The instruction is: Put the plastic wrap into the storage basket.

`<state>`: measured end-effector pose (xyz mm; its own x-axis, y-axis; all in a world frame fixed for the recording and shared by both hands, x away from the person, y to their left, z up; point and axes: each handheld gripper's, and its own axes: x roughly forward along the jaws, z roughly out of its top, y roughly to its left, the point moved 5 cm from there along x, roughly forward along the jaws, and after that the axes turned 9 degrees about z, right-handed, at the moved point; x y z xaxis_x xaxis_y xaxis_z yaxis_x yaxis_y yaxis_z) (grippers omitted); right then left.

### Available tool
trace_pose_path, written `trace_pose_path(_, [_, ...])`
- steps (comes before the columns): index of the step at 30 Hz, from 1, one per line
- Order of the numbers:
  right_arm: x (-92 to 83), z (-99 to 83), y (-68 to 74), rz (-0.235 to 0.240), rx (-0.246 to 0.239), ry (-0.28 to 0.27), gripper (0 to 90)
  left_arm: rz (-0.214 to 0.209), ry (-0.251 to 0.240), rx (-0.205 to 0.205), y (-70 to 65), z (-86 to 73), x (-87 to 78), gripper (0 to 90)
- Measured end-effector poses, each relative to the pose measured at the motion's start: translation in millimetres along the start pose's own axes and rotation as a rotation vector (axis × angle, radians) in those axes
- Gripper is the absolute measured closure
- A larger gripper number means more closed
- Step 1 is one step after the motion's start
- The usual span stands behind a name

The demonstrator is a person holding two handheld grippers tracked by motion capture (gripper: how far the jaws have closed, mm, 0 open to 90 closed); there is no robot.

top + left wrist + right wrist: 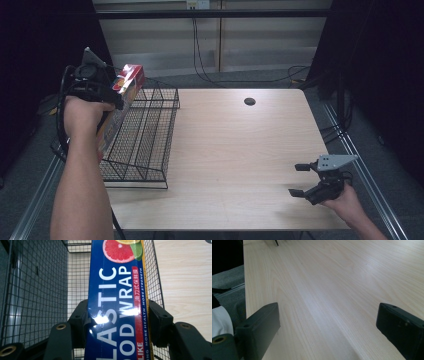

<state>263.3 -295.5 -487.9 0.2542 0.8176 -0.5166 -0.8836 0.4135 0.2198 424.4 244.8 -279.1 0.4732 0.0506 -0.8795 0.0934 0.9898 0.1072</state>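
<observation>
A long blue box of plastic food wrap (117,300), with a grapefruit picture at its far end, is clamped between the jaws of my left gripper (117,320). In the high view that box (122,102) hangs tilted over the left side of a black wire basket (150,135), held by the left gripper (107,92) above the basket's left wall. My right gripper (299,180) rests low at the table's front right, open, nothing between its jaws. The right gripper view shows its two black fingers (259,327) wide apart over bare wood.
The wire basket (37,290) stands on the left part of the light wooden table (240,150). A dark cable hole (249,101) lies at the back centre. Cables run along the floor behind the table. Metal rails (365,175) flank both table sides.
</observation>
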Motion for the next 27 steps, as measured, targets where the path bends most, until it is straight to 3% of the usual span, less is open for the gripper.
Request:
trace_pose_path(4, [-0.2,0.3,-0.6,-0.003,-0.001,-0.003,5.0,0.024,0.001,-0.004,2.4,-1.4,2.0,44.1])
trace_pose_path(12, [-0.3,0.3,0.7,0.015,0.008,-0.003,4.9,0.026,0.0,-0.027,5.2,-4.2,4.6,44.0])
trace_pose_path(27, [-0.9,1.0,0.9,0.002,-0.004,-0.003,4.8,0.044,0.02,-0.041,11.7,-9.8,4.7,44.0])
